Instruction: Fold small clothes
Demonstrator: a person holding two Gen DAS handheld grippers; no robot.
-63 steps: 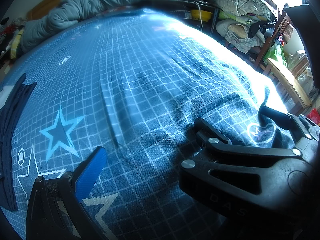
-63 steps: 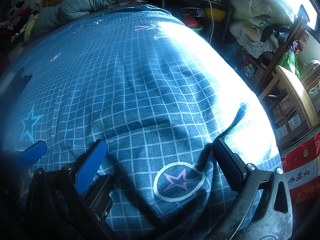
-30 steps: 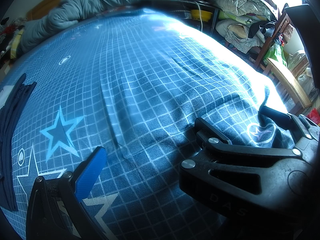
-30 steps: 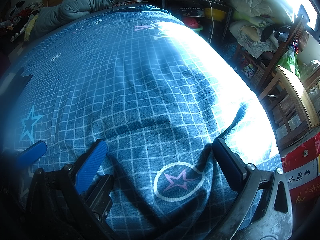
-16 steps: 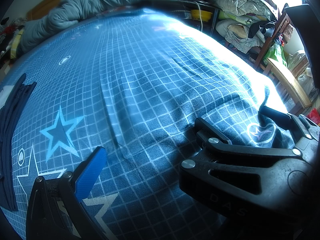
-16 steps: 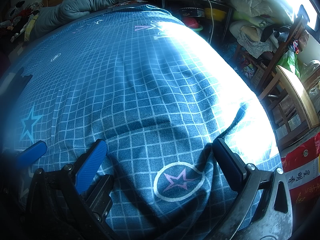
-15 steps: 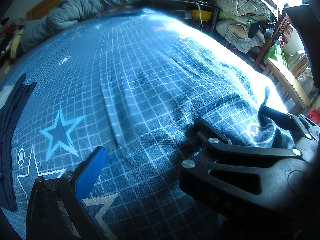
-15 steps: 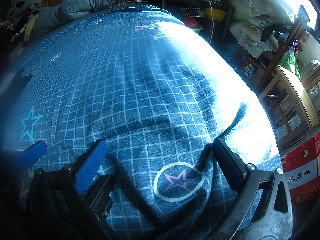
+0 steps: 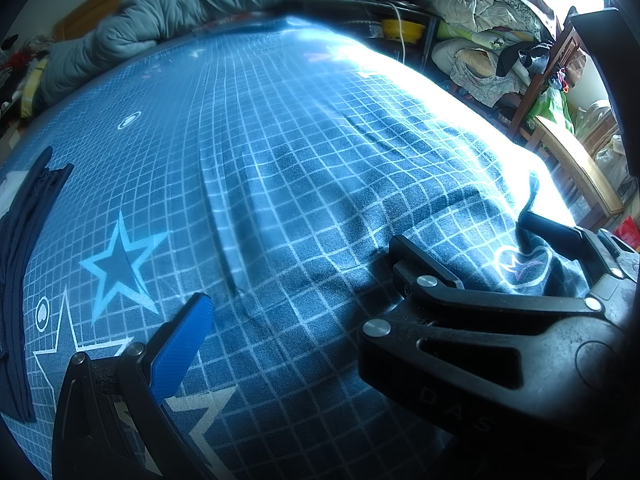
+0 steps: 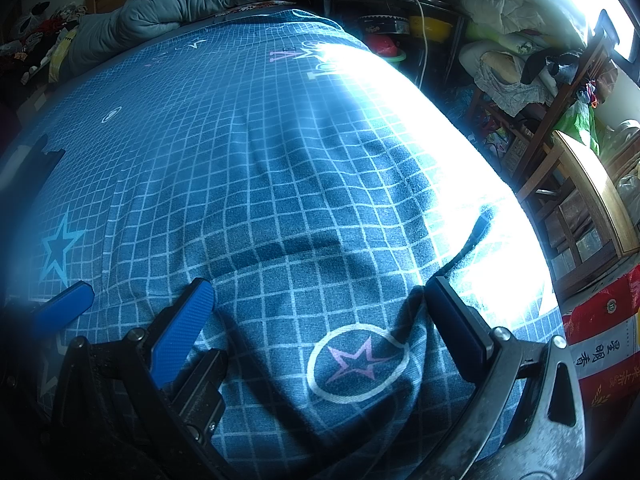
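A dark navy garment (image 9: 20, 280) lies flat at the left edge of the bed's blue grid sheet (image 9: 280, 140) printed with stars; in the right wrist view it shows as a dark shape (image 10: 28, 172) at far left. My left gripper (image 9: 304, 300) is open and low over the sheet; its blue left finger (image 9: 180, 344) shows, while the right one is hidden behind the other tool. My right gripper (image 10: 320, 292) is open wide just to the right, touching the sheet, with a bunched-up fold bearing a circled pink star (image 10: 356, 360) between its fingers. Neither holds the garment.
A rolled grey quilt (image 9: 160, 28) lies along the head of the bed. Stacked bedding on a shelf (image 9: 480, 40), a wooden chair (image 9: 572, 168) and a red bag (image 10: 600, 340) crowd the right side beyond the bed edge. Strong sunlight washes out the sheet's right part.
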